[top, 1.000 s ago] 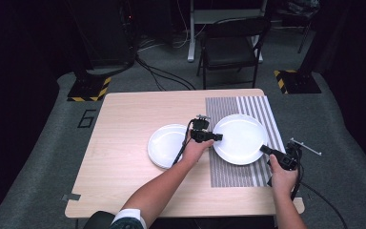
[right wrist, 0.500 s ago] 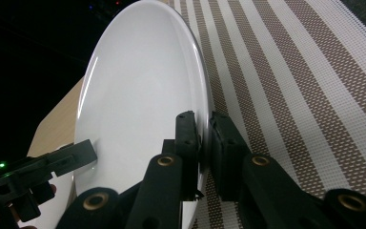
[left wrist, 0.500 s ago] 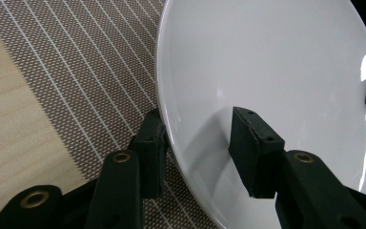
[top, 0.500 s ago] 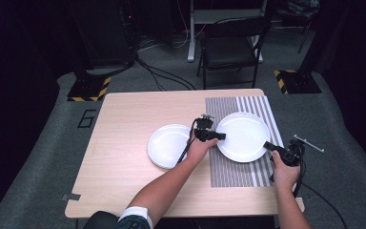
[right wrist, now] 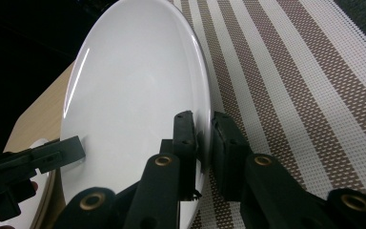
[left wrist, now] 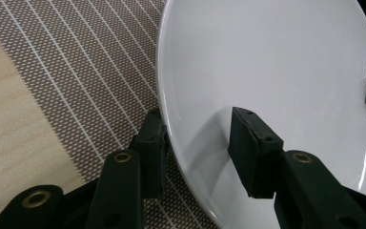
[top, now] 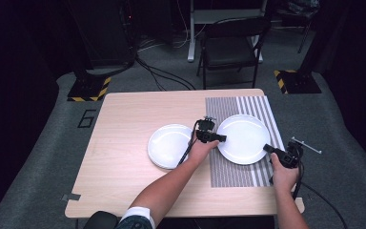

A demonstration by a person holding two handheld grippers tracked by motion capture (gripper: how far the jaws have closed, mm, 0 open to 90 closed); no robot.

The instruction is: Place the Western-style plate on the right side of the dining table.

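- A white plate (top: 244,138) is seen over the striped placemat (top: 266,112) at the right part of the wooden table (top: 124,114), held at two opposite edges.
- The plate's rim at the person's right is pinched by the right gripper (right wrist: 202,143): one jaw is pressed on the upper face, the other on the underside.
- The rim at the person's left is straddled by the left gripper (left wrist: 198,143), whose jaws are spread, one below the rim and one above the plate's face; contact cannot be told.
- A second white plate (top: 169,145) is seen on the bare wood, just beside the left hand (top: 202,150).
- Compared with a second ago, the held plate and both grippers are found shifted slightly to the right, farther onto the placemat.
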